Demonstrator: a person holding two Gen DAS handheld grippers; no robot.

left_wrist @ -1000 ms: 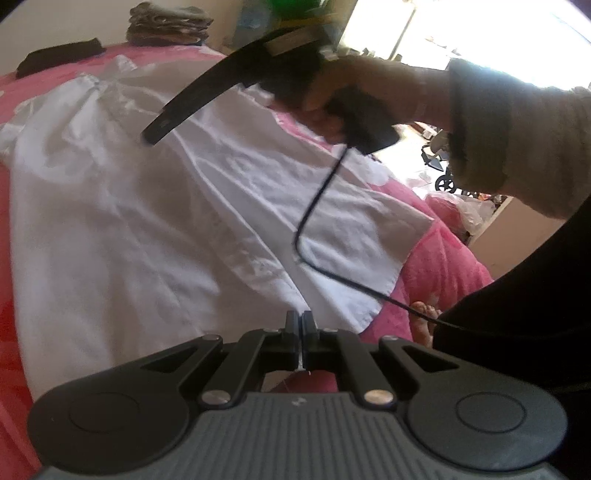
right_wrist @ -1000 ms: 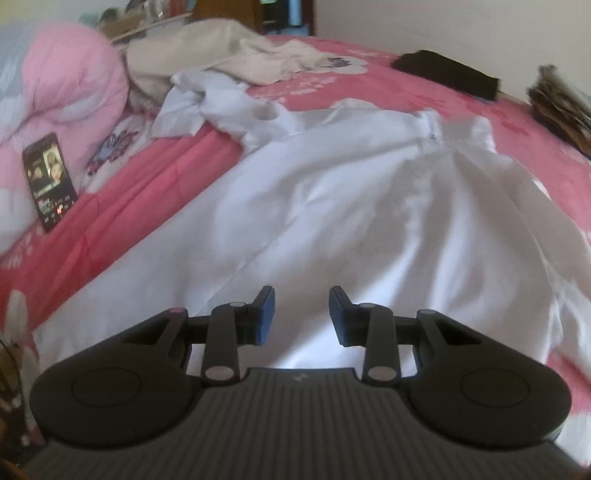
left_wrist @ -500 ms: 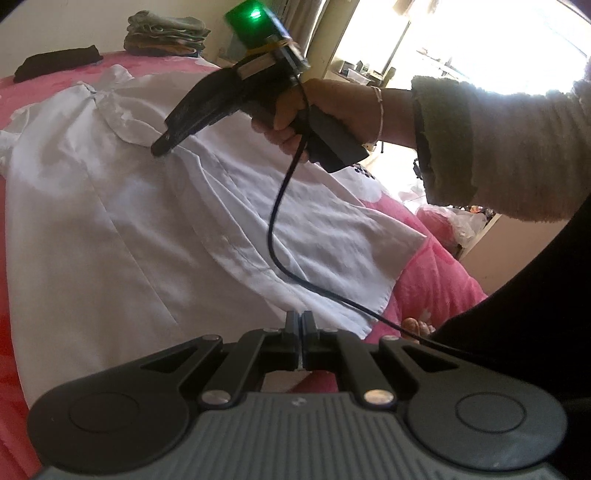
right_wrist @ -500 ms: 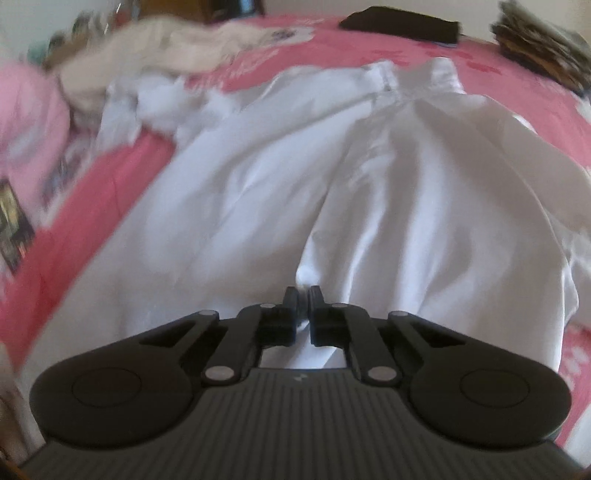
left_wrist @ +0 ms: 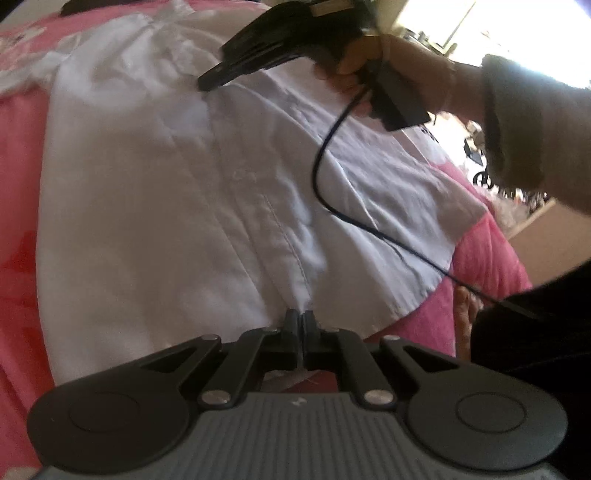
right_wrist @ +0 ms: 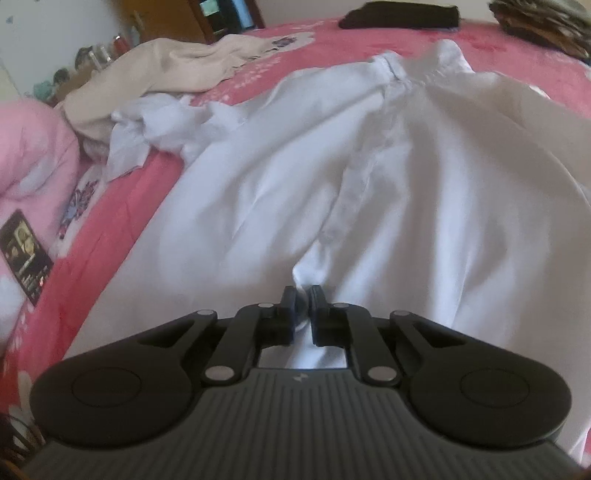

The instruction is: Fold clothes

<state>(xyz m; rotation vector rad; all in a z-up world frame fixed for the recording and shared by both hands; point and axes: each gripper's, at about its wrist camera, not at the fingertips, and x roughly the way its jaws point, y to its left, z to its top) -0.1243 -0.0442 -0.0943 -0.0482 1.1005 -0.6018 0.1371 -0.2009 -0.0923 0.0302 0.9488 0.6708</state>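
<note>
A white shirt (left_wrist: 166,192) lies spread, front up, on a pink bedspread (left_wrist: 18,166). My left gripper (left_wrist: 300,314) is shut on the lower end of its button strip at the hem. In the left wrist view a hand (left_wrist: 406,62) holds my right gripper (left_wrist: 205,82) with its tip down on the strip, higher up the shirt. The right wrist view shows the shirt (right_wrist: 443,184) running away to its collar. There the right gripper (right_wrist: 302,291) pinches a bunch of white cloth, its jaws opening slightly with the fabric still between the pads.
A black cable (left_wrist: 321,155) hangs from the right gripper across the shirt. A crumpled white garment (right_wrist: 155,122) and a beige one (right_wrist: 159,70) lie at left, with a phone (right_wrist: 26,254) and a pink pillow (right_wrist: 29,147). A black cloth (right_wrist: 399,16) and a folded stack (right_wrist: 546,22) sit beyond.
The right gripper, open a second ago, came down and shut on the shirt's button strip. The left gripper stayed shut and sank closer to the fabric.
</note>
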